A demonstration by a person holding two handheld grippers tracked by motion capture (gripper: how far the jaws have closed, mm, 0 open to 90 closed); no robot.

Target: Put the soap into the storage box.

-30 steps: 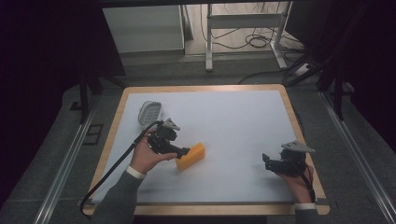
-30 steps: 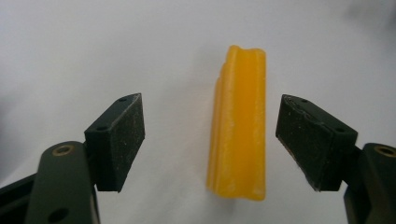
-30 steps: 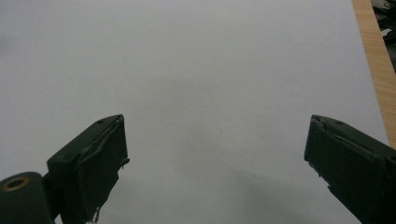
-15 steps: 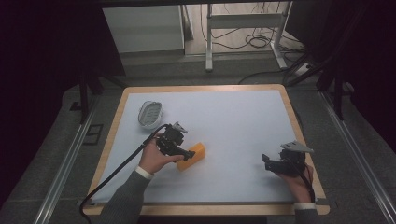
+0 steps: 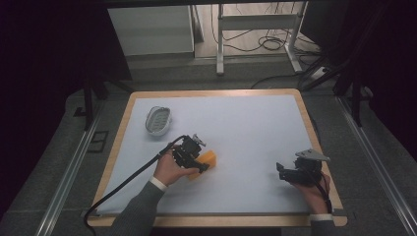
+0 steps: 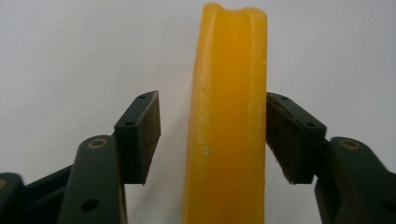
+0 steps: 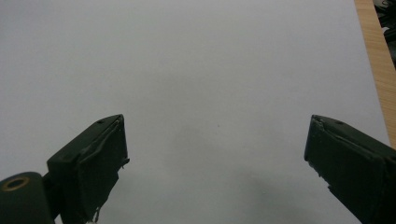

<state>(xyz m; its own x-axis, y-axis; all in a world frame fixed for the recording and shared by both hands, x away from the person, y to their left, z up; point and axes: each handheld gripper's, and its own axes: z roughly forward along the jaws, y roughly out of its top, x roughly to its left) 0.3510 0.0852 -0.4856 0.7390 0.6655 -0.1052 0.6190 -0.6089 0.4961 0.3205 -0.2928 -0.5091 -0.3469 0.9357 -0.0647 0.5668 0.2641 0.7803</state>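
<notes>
Left gripper (image 6: 212,140) spread around orange block (image 6: 229,116); right gripper (image 7: 215,163) spread; soap dish (image 5: 159,120) well apart.

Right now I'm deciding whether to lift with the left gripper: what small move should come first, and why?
Probably close the left gripper first. In the left gripper view the orange block stands between its jaws; one pad seems to touch it, but a gap of white mat shows beside the other pad. Lifting now would likely leave the block behind.

Overhead light is washing the white table (image 5: 246,128) evenly, surroundings sinking into darkness, close gripper views blurring softly.
</notes>
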